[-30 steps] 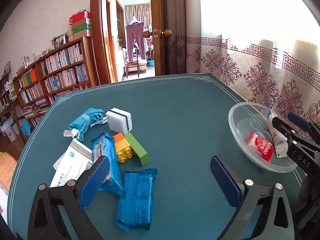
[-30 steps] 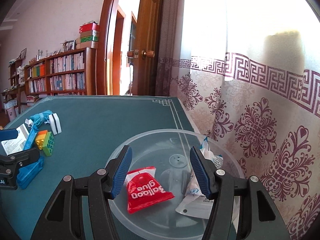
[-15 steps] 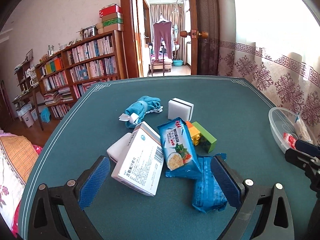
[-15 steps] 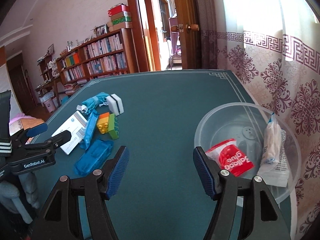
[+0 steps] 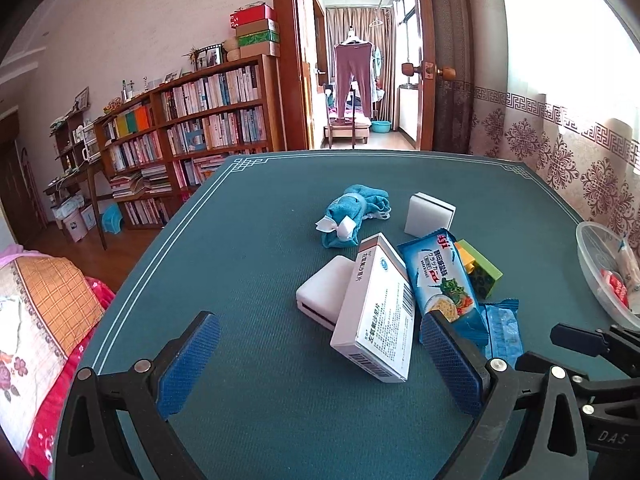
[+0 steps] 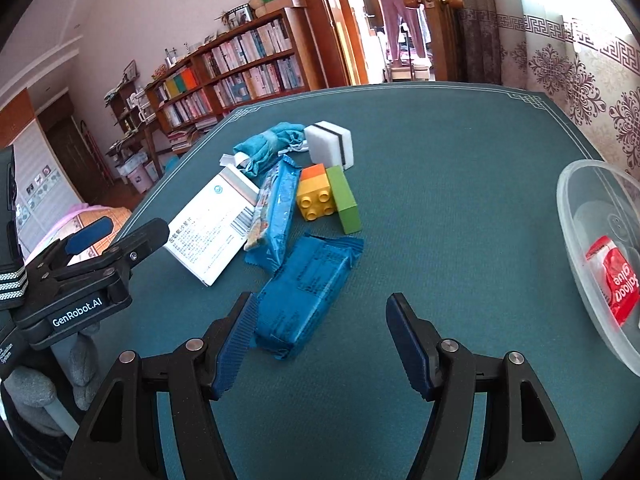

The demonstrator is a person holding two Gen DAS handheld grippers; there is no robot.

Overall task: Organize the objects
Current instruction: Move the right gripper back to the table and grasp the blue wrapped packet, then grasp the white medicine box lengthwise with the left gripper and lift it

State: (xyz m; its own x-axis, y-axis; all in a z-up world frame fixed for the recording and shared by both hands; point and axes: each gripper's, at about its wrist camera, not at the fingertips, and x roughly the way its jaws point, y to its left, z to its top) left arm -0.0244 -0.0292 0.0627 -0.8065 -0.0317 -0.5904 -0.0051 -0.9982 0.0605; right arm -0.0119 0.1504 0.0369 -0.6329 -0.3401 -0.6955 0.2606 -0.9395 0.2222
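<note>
A pile lies on the green table (image 5: 248,248): a white medicine box (image 5: 376,312), a blue noodle packet (image 5: 440,276), a teal cloth (image 5: 352,216), a striped white sponge (image 5: 430,214) and yellow and green bricks (image 5: 480,272). My left gripper (image 5: 320,344) stands open just in front of the white box, holding nothing. My right gripper (image 6: 320,312) is open too. A blue wrapped packet (image 6: 308,296) lies partly between its fingers, close to the left pad, with no pad pressing on it. The left gripper (image 6: 120,232) shows at the left of the right wrist view.
A clear plastic bowl (image 6: 576,208) at the right table edge holds a red balloon glue packet (image 6: 616,280) and a white sachet (image 5: 628,264). A flat white case (image 5: 324,296) lies under the medicine box. Bookshelves (image 5: 192,136) and an open doorway stand beyond the table.
My right gripper left the bowl and swung left and down to the blue packet, its jaws a little wider. My left gripper moved left, from the blue packets to the white box.
</note>
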